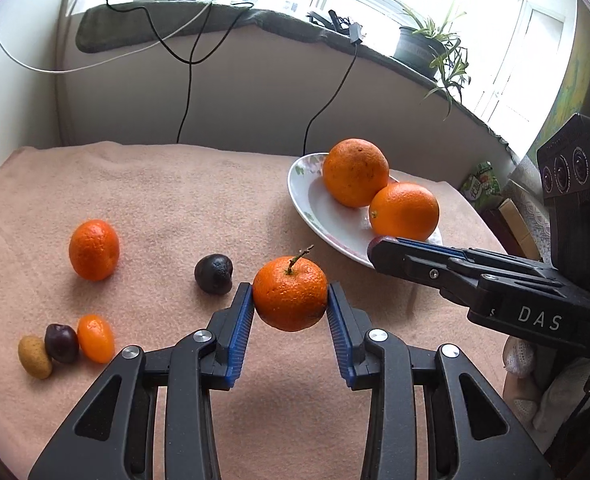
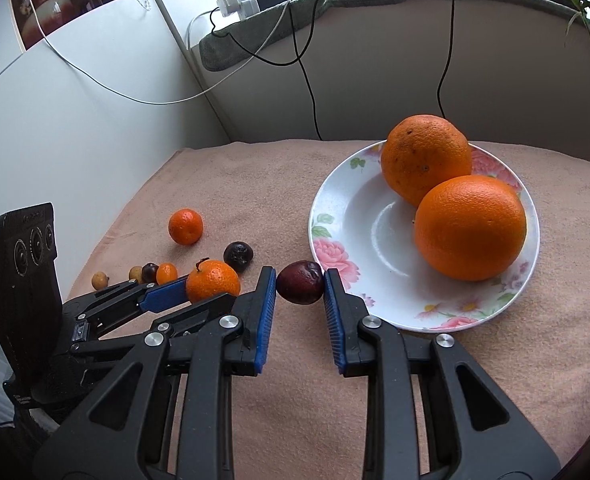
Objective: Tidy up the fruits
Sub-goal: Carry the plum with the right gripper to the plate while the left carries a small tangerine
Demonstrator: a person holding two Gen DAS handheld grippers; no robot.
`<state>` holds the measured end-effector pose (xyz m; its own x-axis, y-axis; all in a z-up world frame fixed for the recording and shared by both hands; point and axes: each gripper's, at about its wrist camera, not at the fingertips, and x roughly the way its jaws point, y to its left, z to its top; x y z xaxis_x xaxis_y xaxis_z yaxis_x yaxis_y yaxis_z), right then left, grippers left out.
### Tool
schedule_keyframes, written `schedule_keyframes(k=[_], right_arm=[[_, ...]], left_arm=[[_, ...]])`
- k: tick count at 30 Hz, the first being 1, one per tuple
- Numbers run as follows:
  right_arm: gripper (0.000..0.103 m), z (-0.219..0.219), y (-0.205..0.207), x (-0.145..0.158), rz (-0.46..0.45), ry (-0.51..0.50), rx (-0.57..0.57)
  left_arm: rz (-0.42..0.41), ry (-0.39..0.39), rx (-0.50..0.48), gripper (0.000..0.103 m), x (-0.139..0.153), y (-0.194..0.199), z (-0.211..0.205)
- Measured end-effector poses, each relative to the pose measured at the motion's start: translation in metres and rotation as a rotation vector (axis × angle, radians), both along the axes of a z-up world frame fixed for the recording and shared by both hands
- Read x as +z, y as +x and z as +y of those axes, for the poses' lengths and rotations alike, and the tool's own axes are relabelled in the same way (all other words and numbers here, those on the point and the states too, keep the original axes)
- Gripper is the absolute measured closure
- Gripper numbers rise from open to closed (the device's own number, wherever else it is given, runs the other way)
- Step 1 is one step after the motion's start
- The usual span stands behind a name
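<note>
Mostly my right gripper (image 2: pixel 299 282) hides its dark plum (image 2: pixel 299 282) from the left camera, pinched beside the plate (image 2: pixel 335 248) holding two oranges (image 2: pixel 471 228). My left gripper (image 1: pixel 290 300) clamps a stemmed mandarin (image 1: pixel 290 298) above the towel (image 1: pixel 155 200). Five loose fruits show there.

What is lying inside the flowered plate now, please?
Two large oranges lie touching inside the flowered plate. The rest of the plate bottom is bare. The part of the plate under the oranges is covered. The dark red fruit in the right gripper is outside the rim.
</note>
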<state>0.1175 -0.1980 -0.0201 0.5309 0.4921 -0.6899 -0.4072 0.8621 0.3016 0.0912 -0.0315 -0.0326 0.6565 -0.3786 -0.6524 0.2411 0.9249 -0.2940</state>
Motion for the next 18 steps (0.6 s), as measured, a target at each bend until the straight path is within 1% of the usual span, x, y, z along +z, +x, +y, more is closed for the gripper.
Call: schedule_keyframes(k=[9,18], right_arm=[[0.077,-0.015,-0.003,0.001,-0.032,-0.056,-0.046],[0.077,-0.021,-0.001,-0.003,-0.032,-0.079,-0.067]], left_arm=[[-0.021,-0.015,-0.014,0.068,0.006,0.022,-0.018],[-0.004,0.001,-0.025,0.068,0.002,0.043,-0.034]])
